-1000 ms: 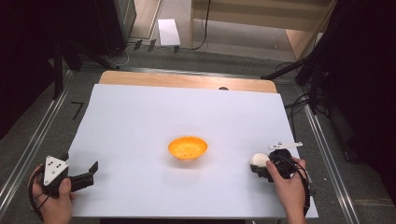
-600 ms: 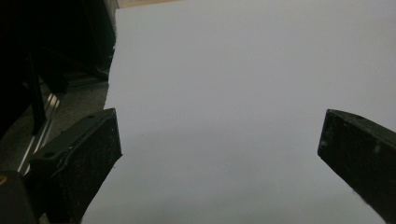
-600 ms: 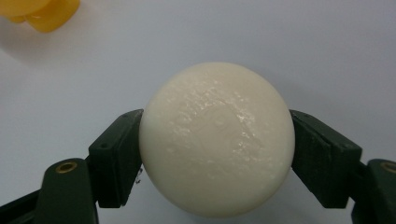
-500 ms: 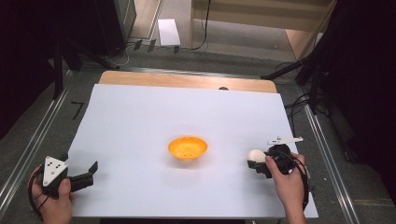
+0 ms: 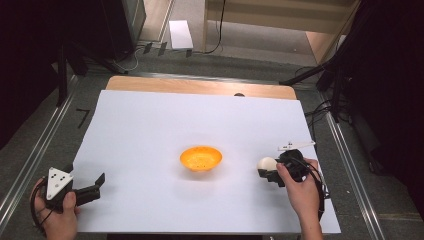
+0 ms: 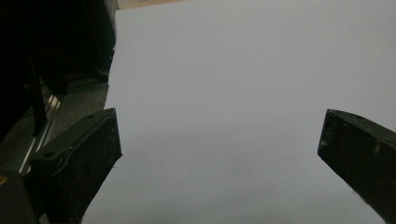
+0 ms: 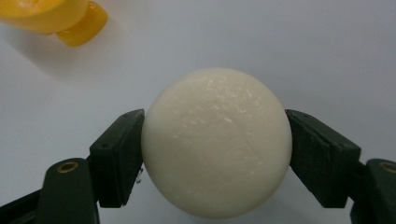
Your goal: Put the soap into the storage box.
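Right gripper (image 5: pixel 268 171) clamps the ball (image 7: pixel 216 142) between both jaws; bowl (image 5: pixel 200 158) at 9 o'clock, apparently well apart

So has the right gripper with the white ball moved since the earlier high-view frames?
Yes. The right gripper, shut on the white ball, has shifted left, closer to the orange bowl than before.

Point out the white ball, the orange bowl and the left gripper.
white ball (image 7: pixel 217 142): right gripper view, middle of its front face.
orange bowl (image 5: pixel 200 158): high view, centre of its inside.
left gripper (image 5: pixel 85 185): high view, midway between its open fingertips.
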Motion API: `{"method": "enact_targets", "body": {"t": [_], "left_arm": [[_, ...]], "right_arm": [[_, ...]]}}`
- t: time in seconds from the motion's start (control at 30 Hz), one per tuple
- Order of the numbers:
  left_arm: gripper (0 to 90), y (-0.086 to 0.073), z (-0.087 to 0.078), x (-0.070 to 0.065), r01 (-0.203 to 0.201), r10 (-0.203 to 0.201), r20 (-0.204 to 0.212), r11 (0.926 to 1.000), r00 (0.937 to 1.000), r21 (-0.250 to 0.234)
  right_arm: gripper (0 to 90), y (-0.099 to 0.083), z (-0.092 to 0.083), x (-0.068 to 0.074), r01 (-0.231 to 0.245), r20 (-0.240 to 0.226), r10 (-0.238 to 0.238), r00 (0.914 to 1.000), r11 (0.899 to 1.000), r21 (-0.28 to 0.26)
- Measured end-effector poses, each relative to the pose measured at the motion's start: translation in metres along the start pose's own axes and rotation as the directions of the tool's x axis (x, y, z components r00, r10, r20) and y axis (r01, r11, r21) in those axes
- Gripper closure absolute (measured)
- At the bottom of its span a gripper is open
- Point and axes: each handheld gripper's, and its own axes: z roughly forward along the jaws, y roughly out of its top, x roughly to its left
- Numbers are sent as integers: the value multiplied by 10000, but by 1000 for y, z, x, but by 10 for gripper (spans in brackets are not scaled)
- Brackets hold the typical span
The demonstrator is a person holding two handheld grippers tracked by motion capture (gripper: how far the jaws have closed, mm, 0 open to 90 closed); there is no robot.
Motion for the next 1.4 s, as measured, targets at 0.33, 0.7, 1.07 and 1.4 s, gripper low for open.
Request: {"method": "enact_targets", "body": {"t": [0.33,0.7,1.07,1.4], "left_arm": [[0,0,0,0,2,-2,19,10000,10000,3],[0,0,0,0,-55,55,25,10000,10000,27],[0,0,0,0,-11,11,12,10000,10000,18],[0,0,1,0,-21,21,35,10000,10000,61]], "right_arm": [[248,20,5,15,340,-248,-343,9991,9994,-99],[248,35,9,27,650,-405,-654,9970,9978,-123],[248,48,14,41,876,-624,-889,9941,9959,-232],[248,60,18,56,1129,-855,-1151,9897,9932,-297]]}}
